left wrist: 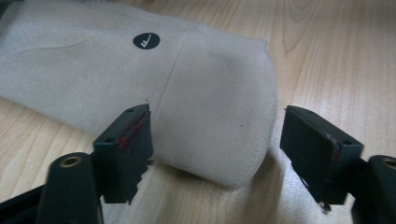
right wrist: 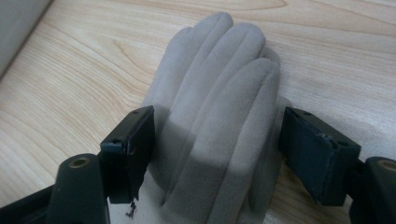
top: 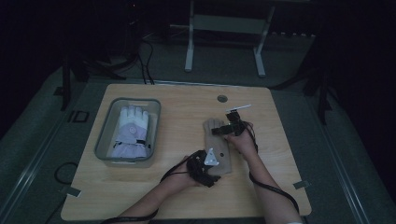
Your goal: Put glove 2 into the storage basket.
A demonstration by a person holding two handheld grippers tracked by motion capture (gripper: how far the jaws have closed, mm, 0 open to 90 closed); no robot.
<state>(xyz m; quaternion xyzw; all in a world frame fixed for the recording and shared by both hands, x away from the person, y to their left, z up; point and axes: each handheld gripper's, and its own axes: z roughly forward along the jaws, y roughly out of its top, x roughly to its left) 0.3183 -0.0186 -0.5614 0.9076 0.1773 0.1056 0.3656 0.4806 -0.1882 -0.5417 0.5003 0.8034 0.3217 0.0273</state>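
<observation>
Wooden worktop (top: 140, 186) with a grey bin (top: 105, 135) holding a white glove (top: 132, 130), well to the left of both tools. A beige glove (top: 219, 147) lies flat between the tools, apparently so each can take one end. The left tool (left wrist: 217, 154), jaws wide, straddles the cuff without pressing it; the right tool (right wrist: 217, 149), also wide, brackets the glove's fingers (right wrist: 224, 70), its pads clear of the fabric.
</observation>
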